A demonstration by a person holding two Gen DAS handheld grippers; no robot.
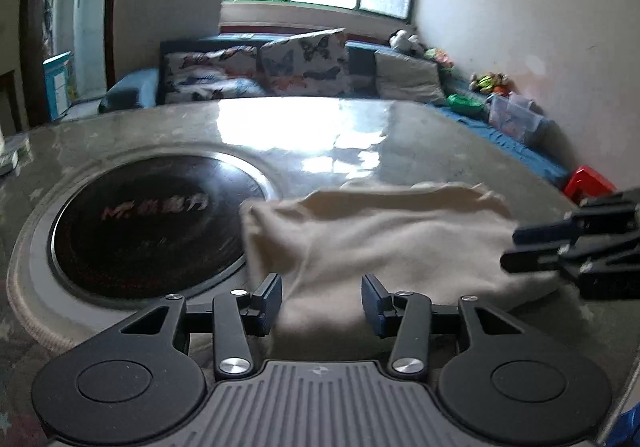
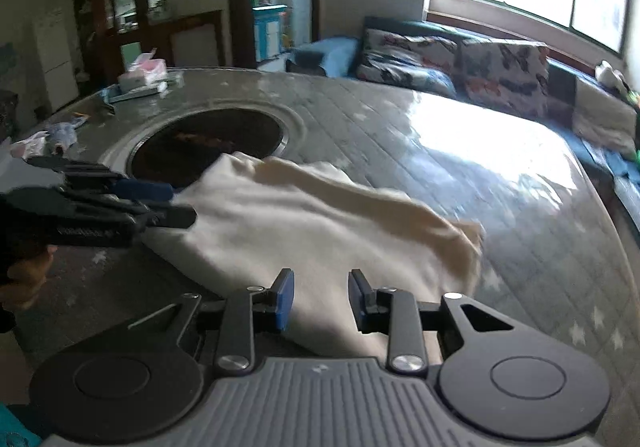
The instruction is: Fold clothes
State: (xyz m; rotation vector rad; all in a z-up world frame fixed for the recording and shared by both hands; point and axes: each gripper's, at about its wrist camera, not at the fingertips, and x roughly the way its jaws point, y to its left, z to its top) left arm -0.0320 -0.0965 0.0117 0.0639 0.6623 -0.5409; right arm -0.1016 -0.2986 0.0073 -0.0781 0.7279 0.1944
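A cream cloth (image 1: 380,239) lies folded and rumpled on the round marble table (image 1: 280,135), its left edge over the dark hob (image 1: 148,223). My left gripper (image 1: 322,303) hovers at the cloth's near edge, jaws apart, fabric showing in the gap, no pad pressing. In the right wrist view the same cloth (image 2: 304,223) spreads ahead of my right gripper (image 2: 320,301), whose jaws stand narrowly apart over its near edge. Each gripper shows in the other's view: the right gripper (image 1: 508,247) at the cloth's right end, the left gripper (image 2: 182,203) at its left end.
A tissue box (image 2: 142,75) and small clutter (image 2: 48,139) sit on the table's far left. A sofa with butterfly cushions (image 1: 304,63) runs behind the table under the window. A red stool (image 1: 588,183) stands at the right. A hand (image 2: 24,275) holds the left gripper.
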